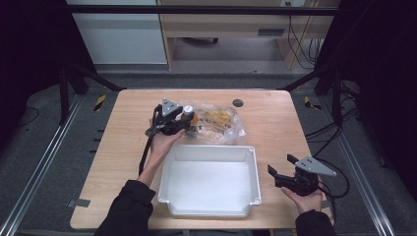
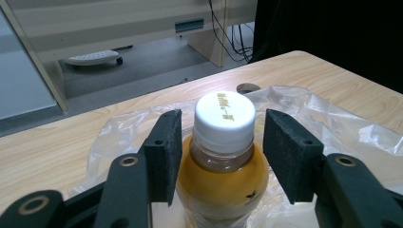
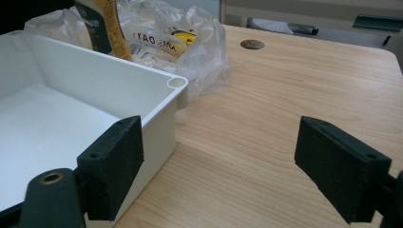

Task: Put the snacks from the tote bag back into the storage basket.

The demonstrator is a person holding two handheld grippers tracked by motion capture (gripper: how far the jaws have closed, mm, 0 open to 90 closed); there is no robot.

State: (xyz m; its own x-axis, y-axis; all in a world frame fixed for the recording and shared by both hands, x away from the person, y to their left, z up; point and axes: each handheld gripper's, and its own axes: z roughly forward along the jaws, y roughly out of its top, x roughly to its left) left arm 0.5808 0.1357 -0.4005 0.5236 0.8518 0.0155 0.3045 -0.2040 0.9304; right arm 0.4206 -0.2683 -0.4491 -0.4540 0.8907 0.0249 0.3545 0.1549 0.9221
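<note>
Left claw point(image 2: 222, 147), held level at the far side of the wooden worktop point(image 1: 275, 123), spread either side of a white-capped amber plastic bottle point(image 2: 223, 161), pads apart from it. Right claw point(image 1: 281, 167) spread, hovering low just right of the white plastic bin point(image 1: 209, 209), palm underneath.

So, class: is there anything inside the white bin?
No: the white bin shows a bare floor, while the bottle stands outside it on the plastic bag.
</note>
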